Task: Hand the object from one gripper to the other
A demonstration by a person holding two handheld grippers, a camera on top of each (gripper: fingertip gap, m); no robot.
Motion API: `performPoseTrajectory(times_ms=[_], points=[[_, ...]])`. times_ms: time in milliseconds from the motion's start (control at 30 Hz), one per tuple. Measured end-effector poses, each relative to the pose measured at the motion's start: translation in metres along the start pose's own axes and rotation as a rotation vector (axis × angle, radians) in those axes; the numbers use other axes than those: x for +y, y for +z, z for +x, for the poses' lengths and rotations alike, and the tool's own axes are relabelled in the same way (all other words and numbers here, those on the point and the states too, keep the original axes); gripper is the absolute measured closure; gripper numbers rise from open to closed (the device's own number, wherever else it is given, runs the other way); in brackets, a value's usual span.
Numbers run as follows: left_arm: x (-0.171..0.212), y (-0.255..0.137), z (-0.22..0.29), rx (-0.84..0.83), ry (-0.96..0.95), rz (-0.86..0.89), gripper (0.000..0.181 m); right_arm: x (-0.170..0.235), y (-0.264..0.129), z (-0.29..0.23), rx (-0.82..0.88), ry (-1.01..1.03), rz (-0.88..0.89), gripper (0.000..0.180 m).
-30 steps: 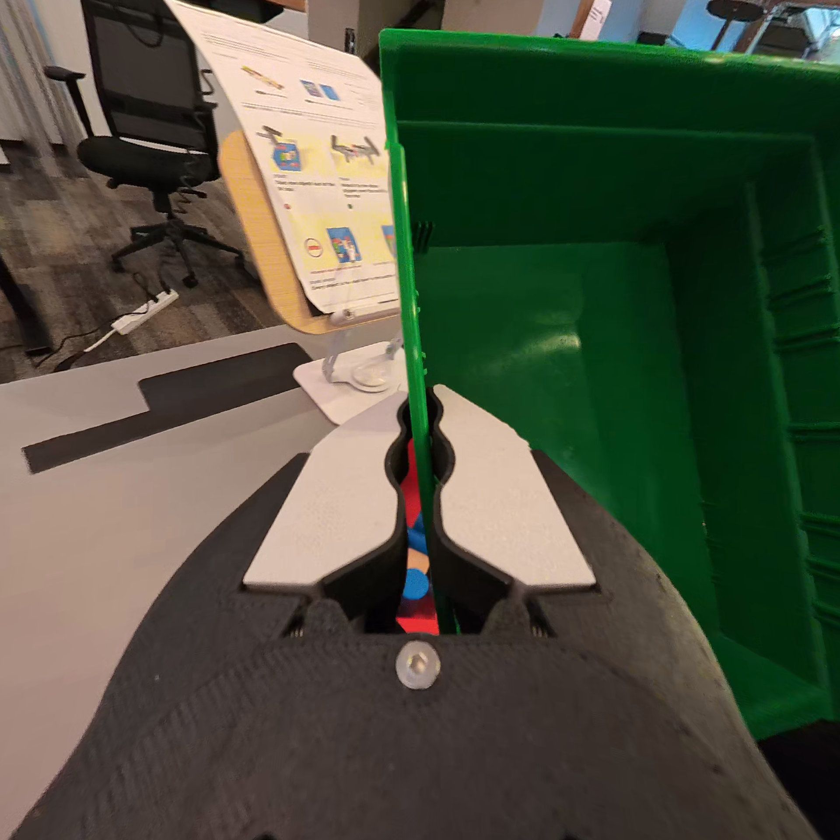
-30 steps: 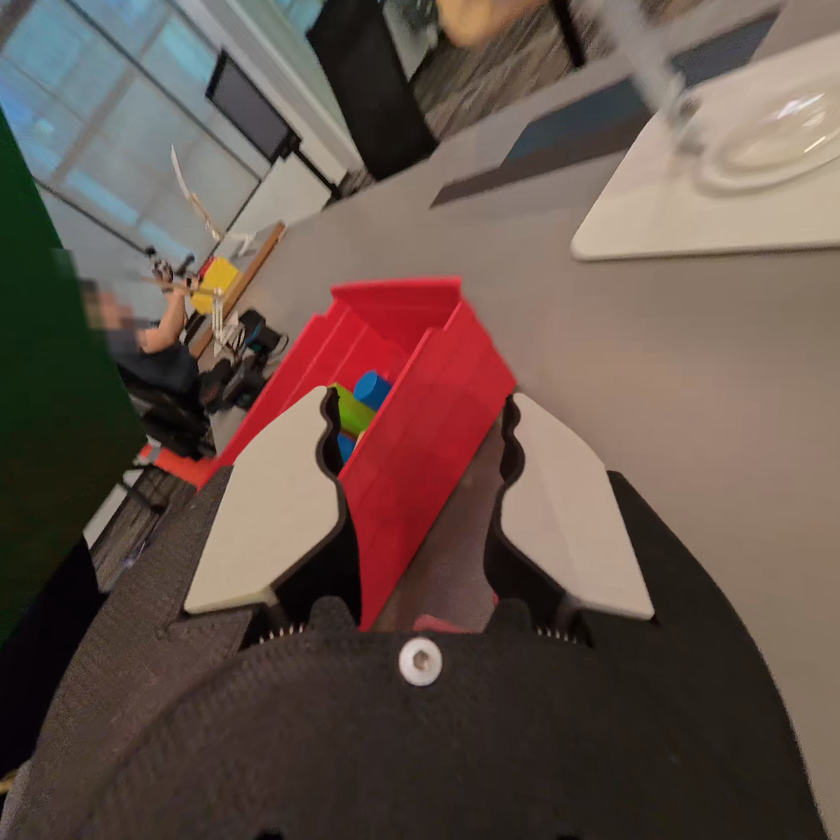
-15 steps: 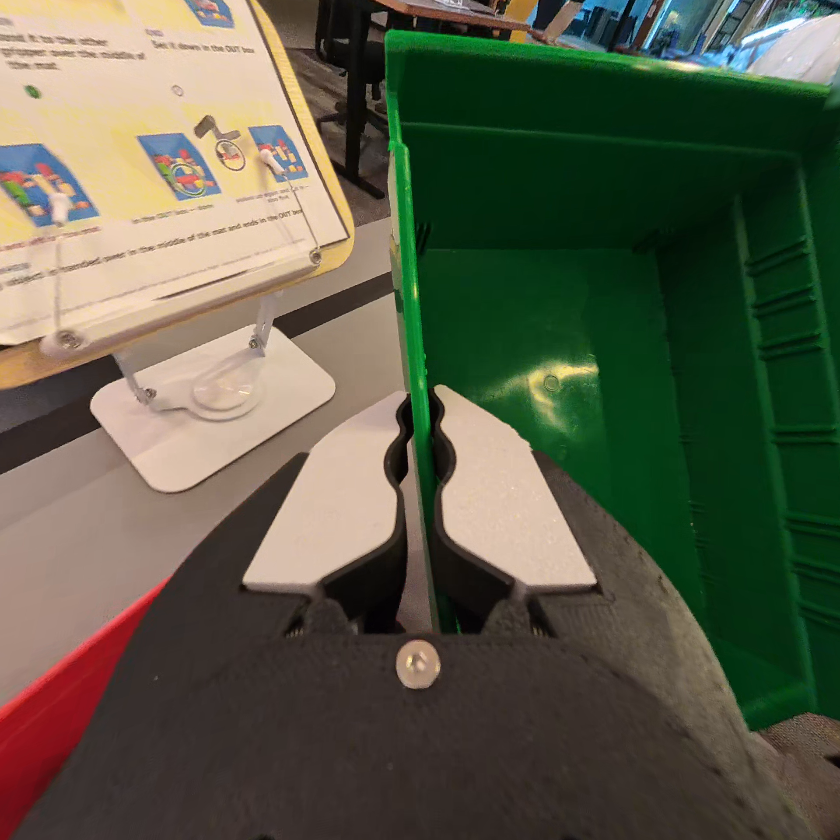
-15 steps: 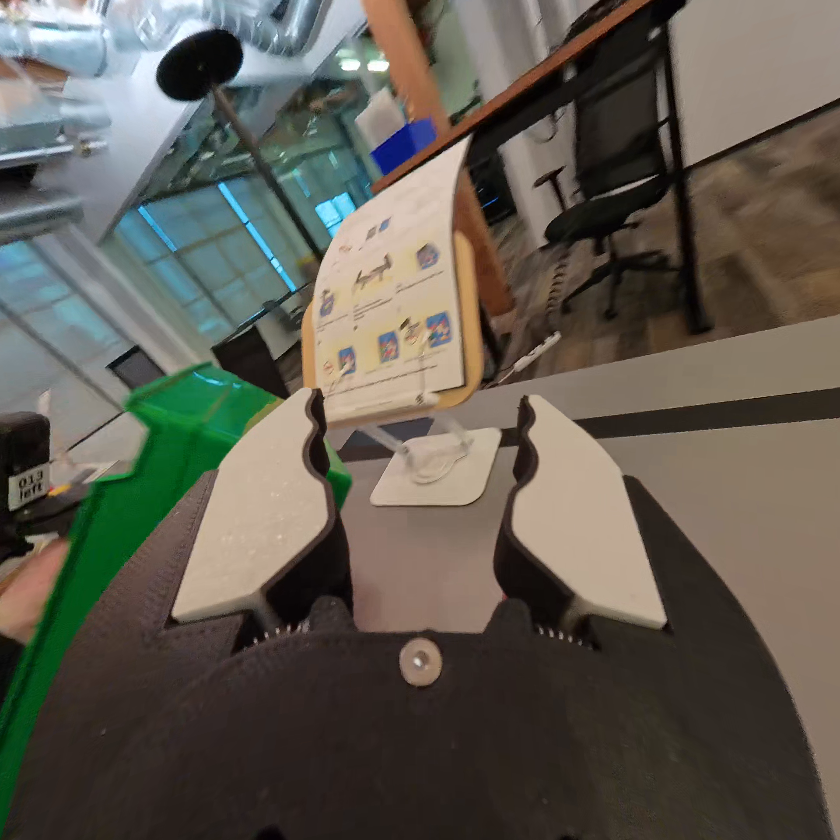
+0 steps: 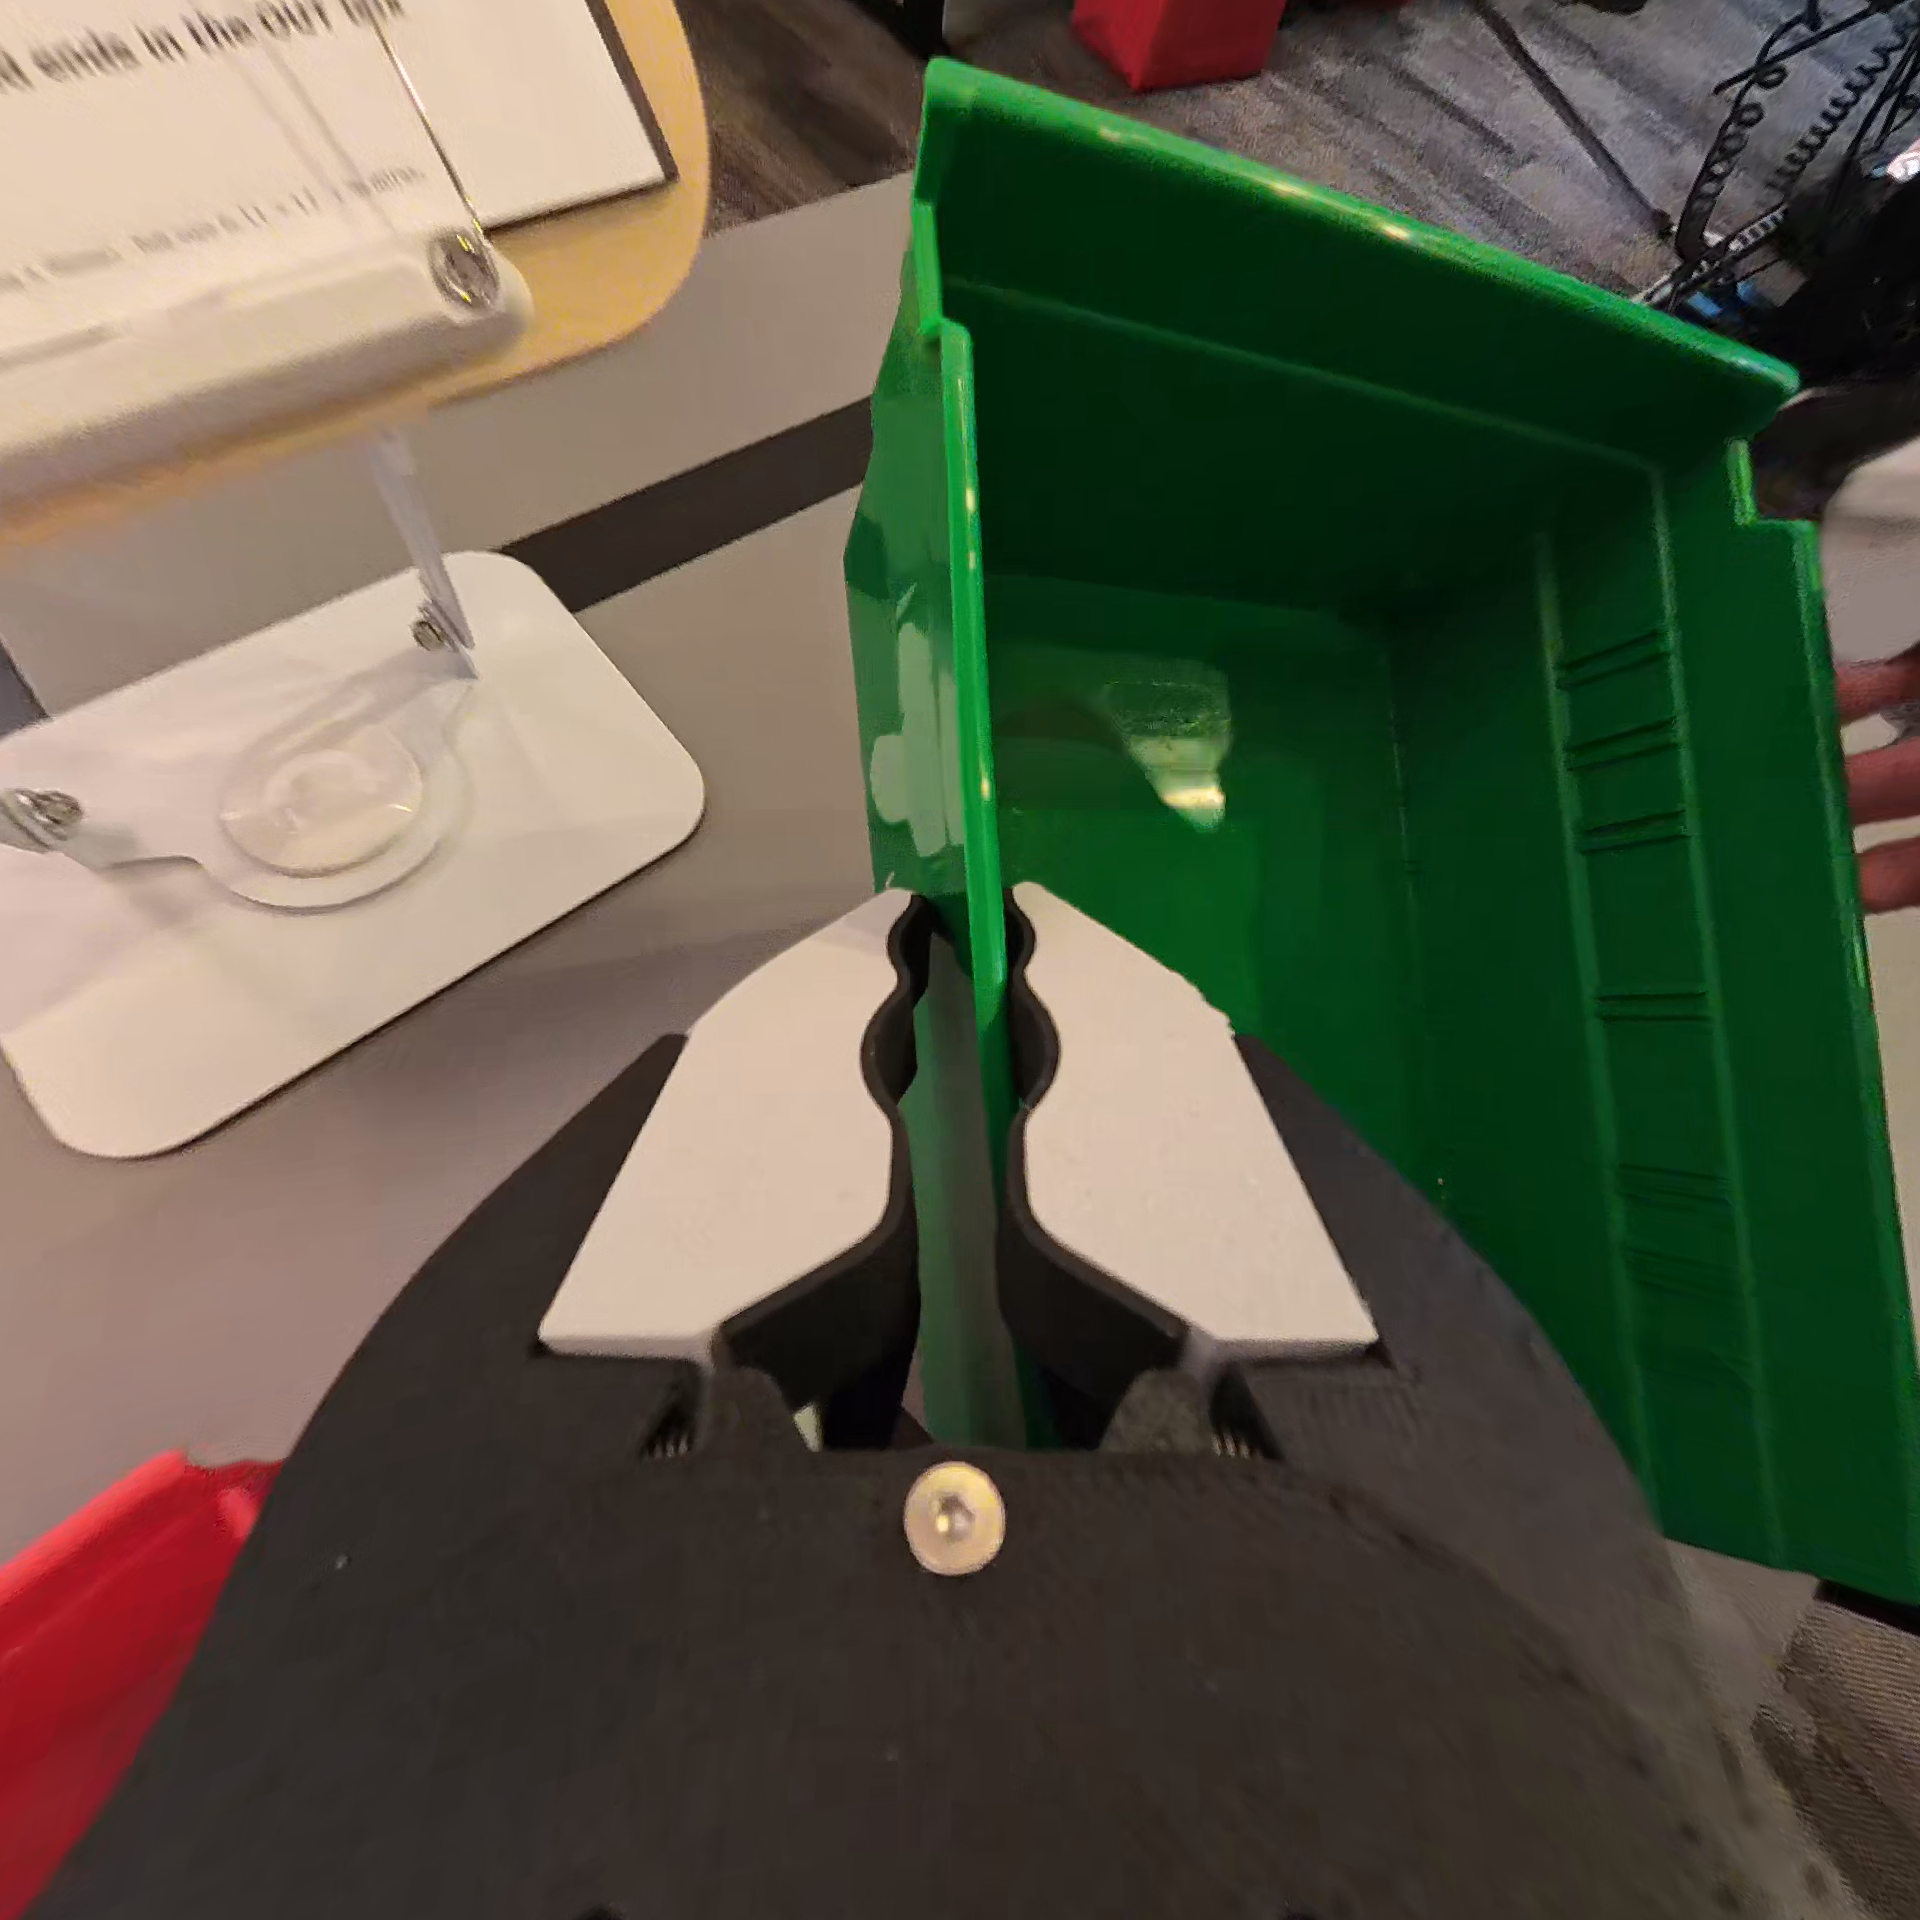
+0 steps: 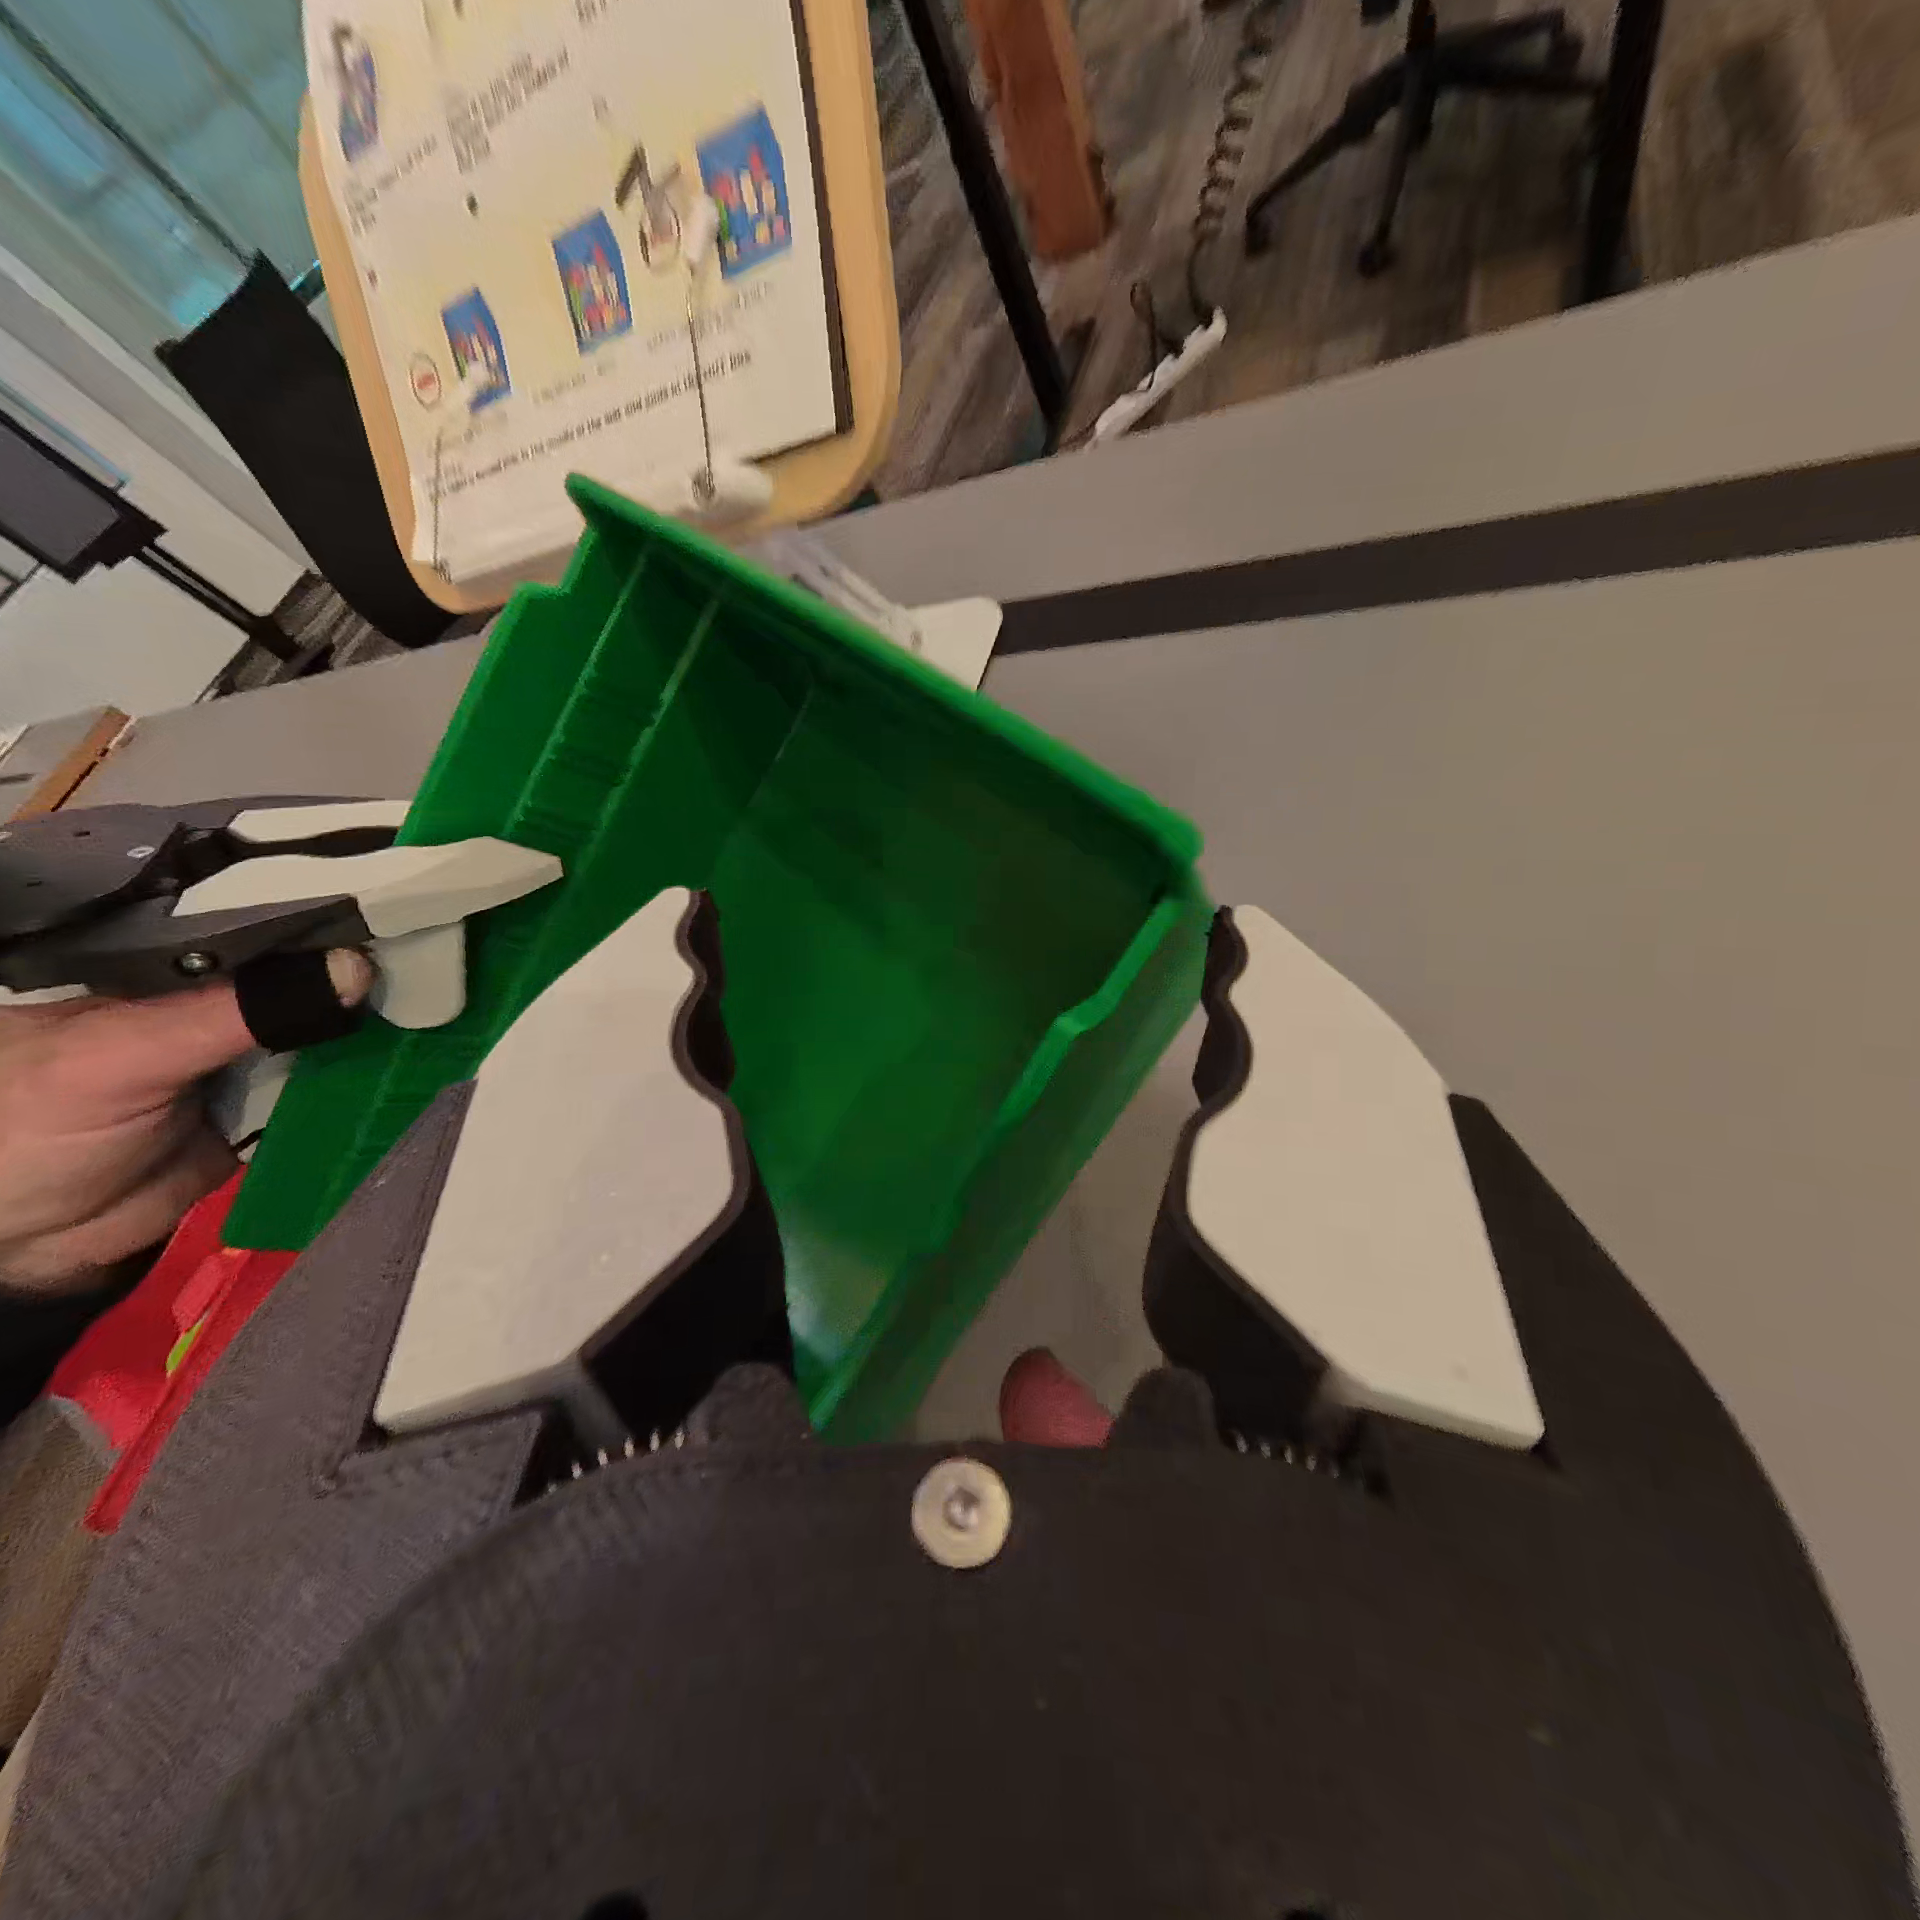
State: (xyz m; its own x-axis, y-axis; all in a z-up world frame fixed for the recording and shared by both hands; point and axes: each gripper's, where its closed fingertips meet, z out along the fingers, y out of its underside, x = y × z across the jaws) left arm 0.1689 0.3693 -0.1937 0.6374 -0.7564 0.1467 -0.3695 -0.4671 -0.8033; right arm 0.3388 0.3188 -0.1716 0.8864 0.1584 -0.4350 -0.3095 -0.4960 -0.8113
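Green bin [image 5: 1403, 831] held above the table [image 6: 1558, 831], one side wall clamped between the left gripper's [image 5: 961, 914] fingers. Right gripper [image 6: 956, 925] spread wide, its fingers straddling the bin's opposite wall without gripping.

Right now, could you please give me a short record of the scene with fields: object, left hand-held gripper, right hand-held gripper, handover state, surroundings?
object: empty green plastic bin, tilted, held above the grey table
left hand-held gripper: shut on one side wall of the bin
right hand-held gripper: open, its fingers on either side of the opposite wall, not yet closed
handover state: not done
surroundings: red plastic bin below left; instruction sheet on a wooden stand behind
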Motion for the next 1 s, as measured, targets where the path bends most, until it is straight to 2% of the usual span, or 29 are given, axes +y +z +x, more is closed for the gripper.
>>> performPoseTrajectory(times_ms=[267, 367, 467, 600, 667, 900, 1000], points=[[0.046, 0.033, 0.010, 0.037, -0.087, -0.151, 0.166, 0.026, 0.026, 0.019, 0.043, 0.028, -0.046, 0.080], [0.063, 0.034, 0.017, 0.047, -0.072, -0.200, 0.163, 0.034, 0.030, 0.022, 0.044, 0.023, -0.078, 0.084], [0.079, 0.031, 0.031, 0.102, -0.064, -0.261, 0.149, 0.043, 0.033, 0.025, 0.049, 0.000, -0.117, 0.086], [0.106, 0.019, 0.054, 0.132, 0.100, -0.400, 0.117, 0.061, 0.037, 0.028, 0.083, -0.067, -0.208, 0.091], [0.119, 0.014, 0.063, 0.155, 0.142, -0.451, 0.108, 0.067, 0.039, 0.030, 0.105, -0.095, -0.240, 0.095], [0.110, -0.005, 0.069, 0.206, 0.130, -0.390, 0.094, 0.069, 0.035, 0.025, 0.079, -0.100, -0.264, 0.097], [0.098, -0.028, 0.073, 0.222, 0.187, -0.337, 0.088, 0.067, 0.033, 0.026, 0.103, -0.133, -0.260, 0.098]])
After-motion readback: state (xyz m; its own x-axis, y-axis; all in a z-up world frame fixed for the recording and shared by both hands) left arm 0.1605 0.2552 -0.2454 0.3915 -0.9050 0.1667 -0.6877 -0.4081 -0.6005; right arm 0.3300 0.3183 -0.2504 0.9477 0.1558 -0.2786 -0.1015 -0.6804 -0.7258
